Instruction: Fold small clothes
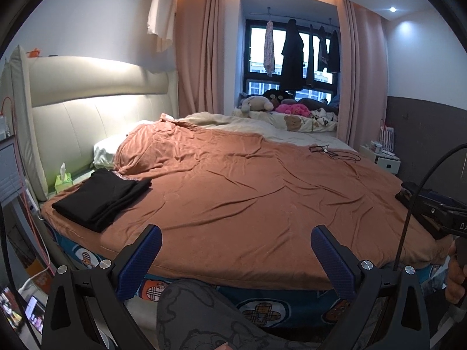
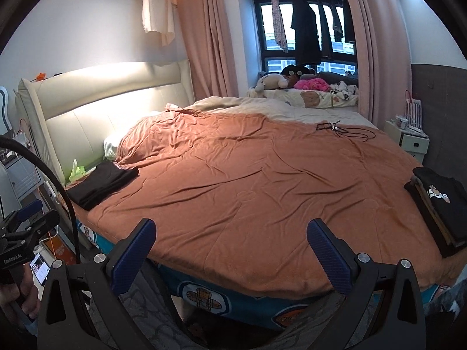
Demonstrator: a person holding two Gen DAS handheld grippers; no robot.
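The left gripper (image 1: 235, 250) is spread wide, holding and touching nothing, above the near edge of the bed (image 1: 251, 192). The right gripper (image 2: 232, 246) is likewise spread wide and empty over the same edge. A folded black garment (image 1: 102, 201) lies on the orange cover near the headboard (image 1: 87, 122). A stack of folded clothes (image 2: 440, 213), topped by a black printed shirt, sits at the bed's right edge.
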